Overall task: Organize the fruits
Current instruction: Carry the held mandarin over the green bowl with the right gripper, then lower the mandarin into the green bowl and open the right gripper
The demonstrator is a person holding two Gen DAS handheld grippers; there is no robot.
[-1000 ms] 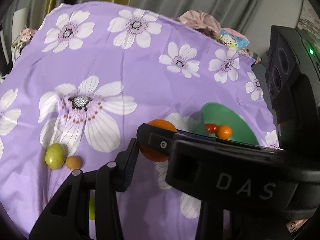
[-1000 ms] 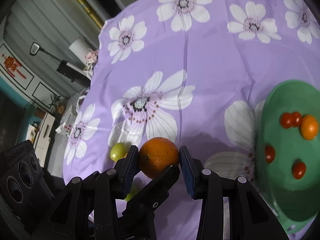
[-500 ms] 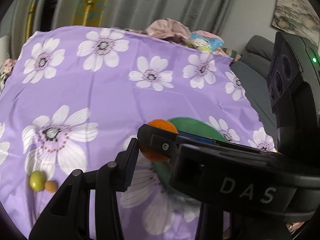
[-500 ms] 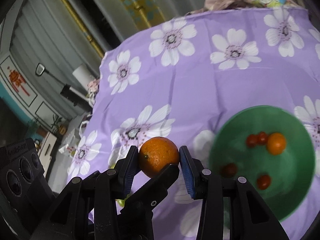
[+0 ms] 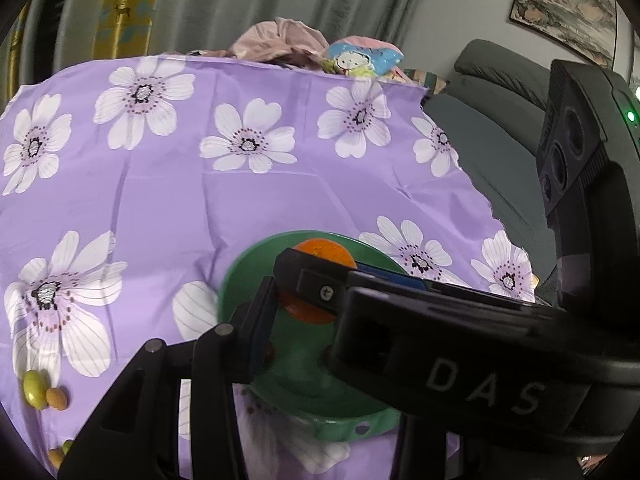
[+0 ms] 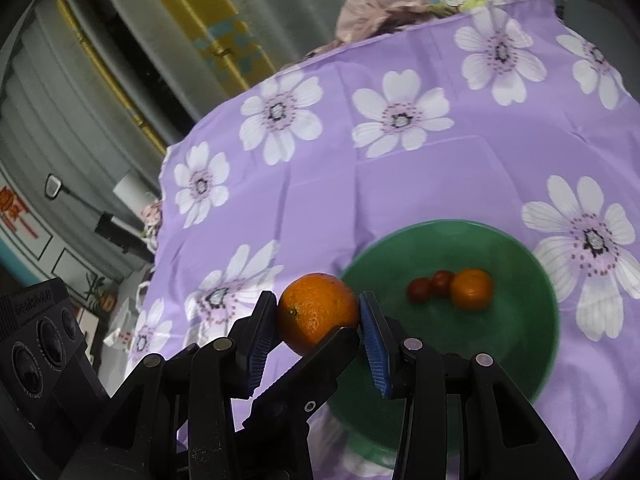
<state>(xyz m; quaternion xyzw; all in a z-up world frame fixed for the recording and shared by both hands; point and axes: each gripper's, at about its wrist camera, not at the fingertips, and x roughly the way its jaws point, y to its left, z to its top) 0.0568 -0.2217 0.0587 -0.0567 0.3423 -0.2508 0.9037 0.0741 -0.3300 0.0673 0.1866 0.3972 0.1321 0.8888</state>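
Note:
My right gripper [image 6: 319, 312] is shut on an orange [image 6: 316, 312], held above the near left rim of the green bowl [image 6: 516, 332]. The bowl holds a small orange fruit [image 6: 471, 289] and two red cherry tomatoes [image 6: 430, 286]. In the left wrist view the same orange [image 5: 320, 254] shows over the bowl [image 5: 244, 276], mostly behind the right gripper's body, which crosses the frame. Only one finger [image 5: 260, 328] of my left gripper shows; its other finger is hidden. A green fruit [image 5: 35, 389] and a small orange fruit [image 5: 57, 398] lie on the cloth at lower left.
The table is covered by a purple cloth with white flowers [image 5: 168, 200]. Crumpled pink fabric [image 5: 280, 42] and a cartoon packet [image 5: 362, 58] lie at the far edge. A grey sofa [image 5: 492, 120] stands to the right. More small fruits [image 5: 60, 452] lie at the lower left edge.
Both grippers have moved right with the orange, from over the bare cloth to over the green bowl. The loose fruits have slid to the lower left of the left wrist view.

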